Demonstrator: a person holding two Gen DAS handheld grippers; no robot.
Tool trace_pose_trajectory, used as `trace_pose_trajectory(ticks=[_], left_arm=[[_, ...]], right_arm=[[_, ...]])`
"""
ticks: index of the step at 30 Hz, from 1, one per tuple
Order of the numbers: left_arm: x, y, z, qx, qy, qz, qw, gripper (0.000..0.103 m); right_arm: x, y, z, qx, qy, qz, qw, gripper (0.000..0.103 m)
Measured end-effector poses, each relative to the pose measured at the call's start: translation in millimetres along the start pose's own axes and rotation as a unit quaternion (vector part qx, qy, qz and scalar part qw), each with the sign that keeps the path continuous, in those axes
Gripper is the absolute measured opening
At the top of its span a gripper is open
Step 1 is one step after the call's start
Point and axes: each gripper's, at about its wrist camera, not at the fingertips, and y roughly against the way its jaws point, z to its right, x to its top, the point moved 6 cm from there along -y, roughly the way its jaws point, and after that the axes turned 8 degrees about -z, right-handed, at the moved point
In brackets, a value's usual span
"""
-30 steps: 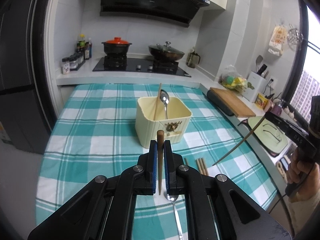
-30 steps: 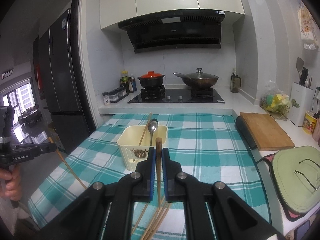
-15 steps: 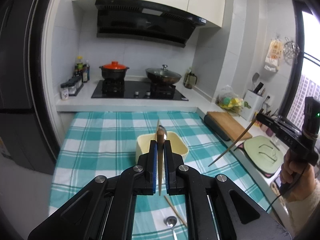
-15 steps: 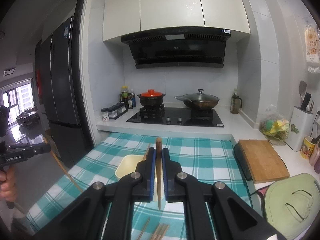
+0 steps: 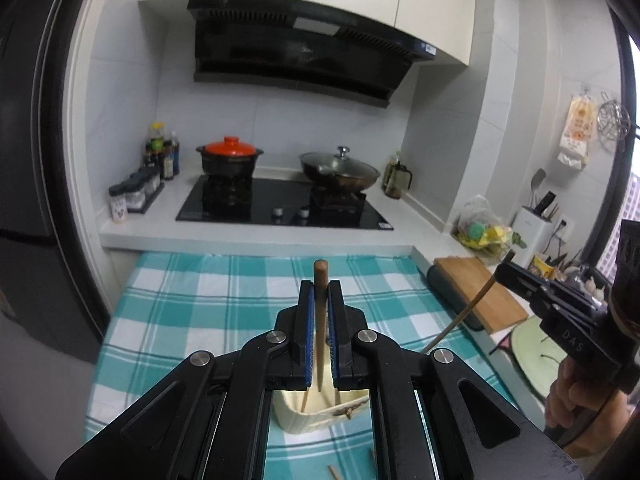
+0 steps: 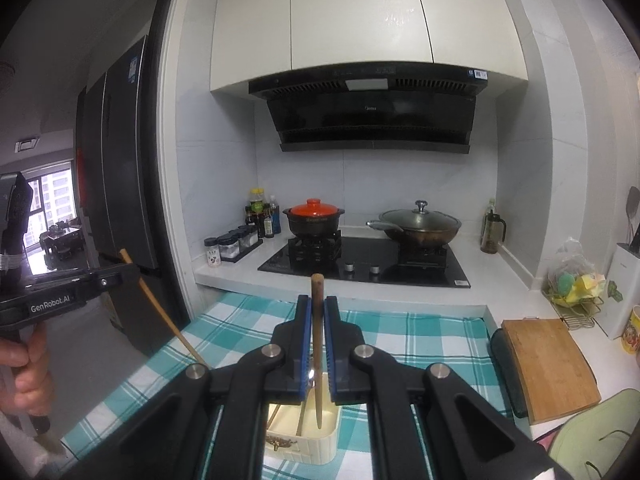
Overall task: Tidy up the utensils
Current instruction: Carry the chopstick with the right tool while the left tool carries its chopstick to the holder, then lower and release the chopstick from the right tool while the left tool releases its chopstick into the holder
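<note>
My left gripper (image 5: 320, 286) is shut on a brown wooden chopstick (image 5: 320, 332) that stands upright between the blue pads. Its lower tip hangs over the cream utensil box (image 5: 320, 414) on the checked cloth. My right gripper (image 6: 317, 300) is likewise shut on a wooden chopstick (image 6: 317, 352), tip down above the same utensil box (image 6: 304, 434), which holds other sticks. Each gripper shows in the other's view: the right gripper (image 5: 504, 274) with its slanted chopstick (image 5: 464, 320), the left gripper (image 6: 130, 270) with its chopstick (image 6: 168, 314).
Loose chopsticks (image 5: 334, 472) lie on the teal checked tablecloth (image 5: 192, 312) near the front. A wooden cutting board (image 6: 548, 364) and a green mat (image 6: 592, 436) sit to the right. Behind are the hob (image 6: 360, 264), an orange-lidded pot (image 6: 314, 216) and a wok (image 6: 420, 226). A dark fridge (image 6: 120, 200) stands left.
Both grippers have risen and moved toward the box with their chopsticks. The box has slid from ahead of the jaws to beneath them; the spoon on the cloth has left view.
</note>
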Motion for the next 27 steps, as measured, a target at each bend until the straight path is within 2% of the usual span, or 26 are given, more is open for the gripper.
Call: trace_pose_trajectory(ticks=[7,12,14,17,18,20,21,22,23,24,25,27], left_arm=[[-23,-80,-8,0.003,0.01,-0.09,0.9959,0.005],[-36,-117,-6,0.007,0.003,-0.135,0.9909,0.005],[-39,-124,-4,0.012,-0.003,-0.143,0.9897,0.005],[-40,-130,-4,0.029,-0.006,-0.147,0.9887,0.007],[-39,-130,-5,0.033,-0.005,-0.146,0.9887,0.01],[-39,-124,-7,0.035,0.001,-0.144,0.989,0.031],[-38,-118,-8,0.036,0.001,-0.139,0.9896,0.037],[-39,-110,-9,0.04,-0.001,-0.133,0.9903,0.049],[-40,-101,-10,0.044,-0.005,-0.126,0.991,0.057],[-41,-93,-12,0.049,-0.013,-0.122,0.9913,0.059],[-44,-83,-13,0.057,-0.021,-0.119,0.9911,0.064],[-57,-63,-17,0.069,-0.037,-0.122,0.9895,0.068]], right_arm=[[-28,-88,22,0.025,-0.051,-0.099,0.993,0.007],[-58,-144,31,0.036,-0.075,-0.19,0.978,0.007],[-66,-157,33,0.031,-0.078,-0.207,0.975,0.007],[-66,-168,30,0.018,-0.065,-0.205,0.976,0.007],[-65,-172,28,0.015,-0.06,-0.206,0.977,0.008],[-64,-177,25,0.016,-0.06,-0.208,0.976,0.009],[-63,-179,24,0.015,-0.06,-0.209,0.976,0.009],[-62,-178,23,0.013,-0.061,-0.208,0.976,0.009],[-61,-175,23,0.012,-0.064,-0.204,0.977,0.01],[-60,-170,22,0.014,-0.065,-0.199,0.978,0.017],[-59,-163,21,0.015,-0.065,-0.193,0.979,0.03],[-59,-146,18,0.011,-0.058,-0.18,0.982,0.038]])
